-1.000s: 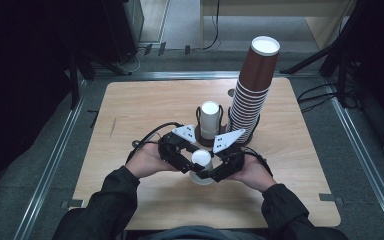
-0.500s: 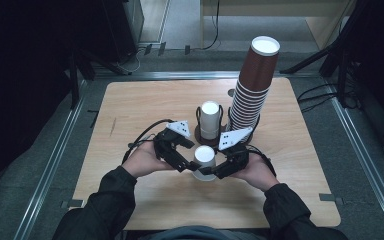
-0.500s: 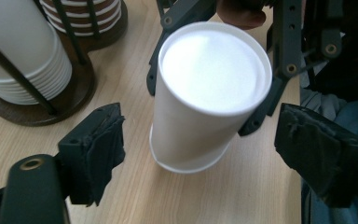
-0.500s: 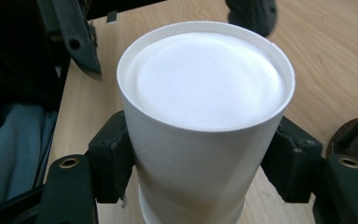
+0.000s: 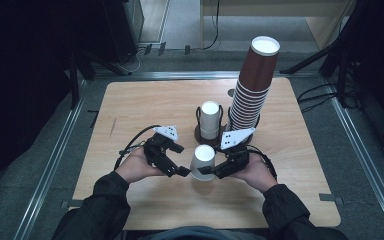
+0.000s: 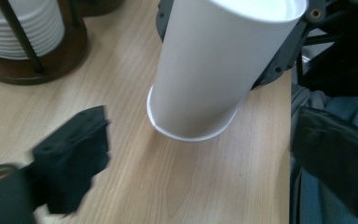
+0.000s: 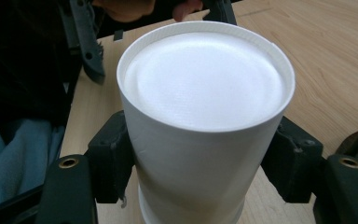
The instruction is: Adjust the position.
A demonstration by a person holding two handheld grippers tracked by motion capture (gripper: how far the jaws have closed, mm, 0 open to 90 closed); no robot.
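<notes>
On the wooden table [image 5: 145, 105], the left gripper [image 5: 176, 167] has its jaws spread wide, just beside an upside-down white cup [image 5: 203, 162] without touching it. The right gripper [image 5: 211, 172] clamps that cup's sides, its rim tilted off the tabletop. Behind, a dark wooden holder [image 5: 200, 132] carries another inverted white cup [image 5: 210, 120]. Further right rises a tall brown cup stack [image 5: 252, 85]. What lies inside the cups is hidden.
</notes>
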